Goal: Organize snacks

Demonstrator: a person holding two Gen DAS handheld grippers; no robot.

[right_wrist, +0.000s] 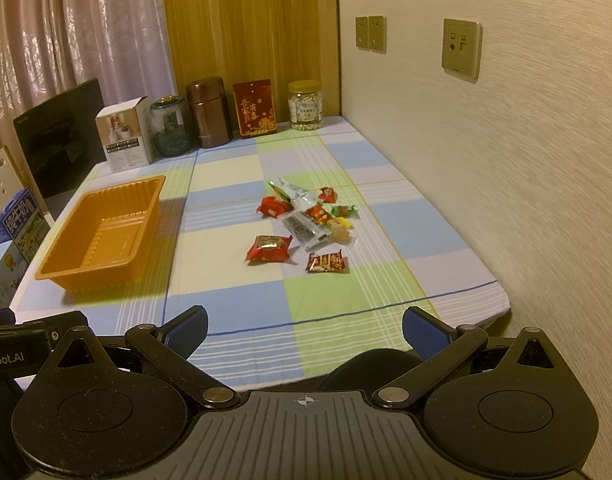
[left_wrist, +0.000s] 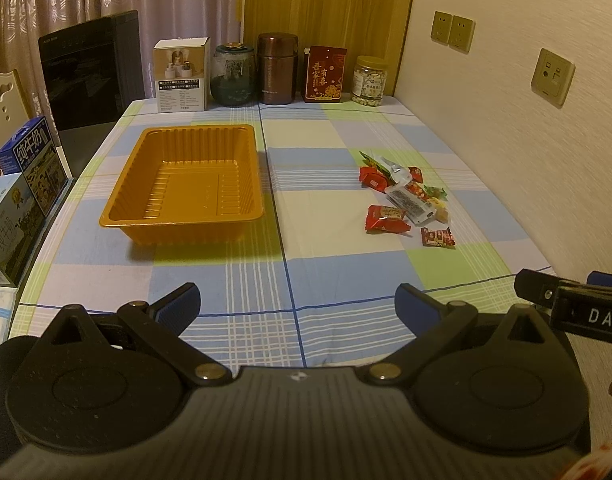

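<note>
Tray (left_wrist: 186, 216) long axis toward back wall

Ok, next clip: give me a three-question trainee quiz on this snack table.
1. True or false: the orange tray already holds snacks.
2. Which gripper is nearer the snack pile? A) left gripper B) right gripper
3. Fill in: the small brown packet lies ___ the pile, toward the camera.

Key: 1 false, the tray is empty. 2 B, the pile lies on the right side of the checked tablecloth. 3 apart from; cloth shows around it.
</note>
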